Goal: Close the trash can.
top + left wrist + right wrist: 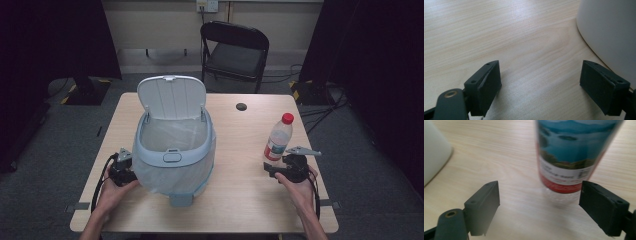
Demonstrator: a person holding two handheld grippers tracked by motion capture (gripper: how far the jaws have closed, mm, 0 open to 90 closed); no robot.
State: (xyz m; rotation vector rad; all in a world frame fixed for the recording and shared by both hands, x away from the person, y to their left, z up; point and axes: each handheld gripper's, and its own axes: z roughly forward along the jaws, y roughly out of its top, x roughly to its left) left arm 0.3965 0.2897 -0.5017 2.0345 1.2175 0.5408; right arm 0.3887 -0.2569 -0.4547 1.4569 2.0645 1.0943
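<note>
A: Step in hand, as I read it: approach to the bottle (278, 139). It stands upright on the tabletop (240, 200), right side, red cap on, well apart from the bin (173, 150), whose lid is up.

B: Right gripper (270, 167)?

A: Low, just in front of the bottle's base. In the right gripper view the fingers (482, 206) are spread wide and the bottle (571, 157) sits beyond them, toward the right-hand one. Nothing between them yet; no contact.

B: Left gripper (120, 170)?

A: Resting beside the bin's left wall. Fingers (484, 87) spread there too, bare tabletop (511, 37) between them, the bin's white wall (609, 32) close to the right-hand finger. Whether it touches, I cannot tell.

B: Next move?

A: My judgement: push the right gripper forward and shift it a little sideways so the bottle is centred, then close on the label, not the thin clear plastic at the foot. The bottle looks light and nearly empty, so a nudge from one finger could tip it. The open bin looks like the destination.
</note>
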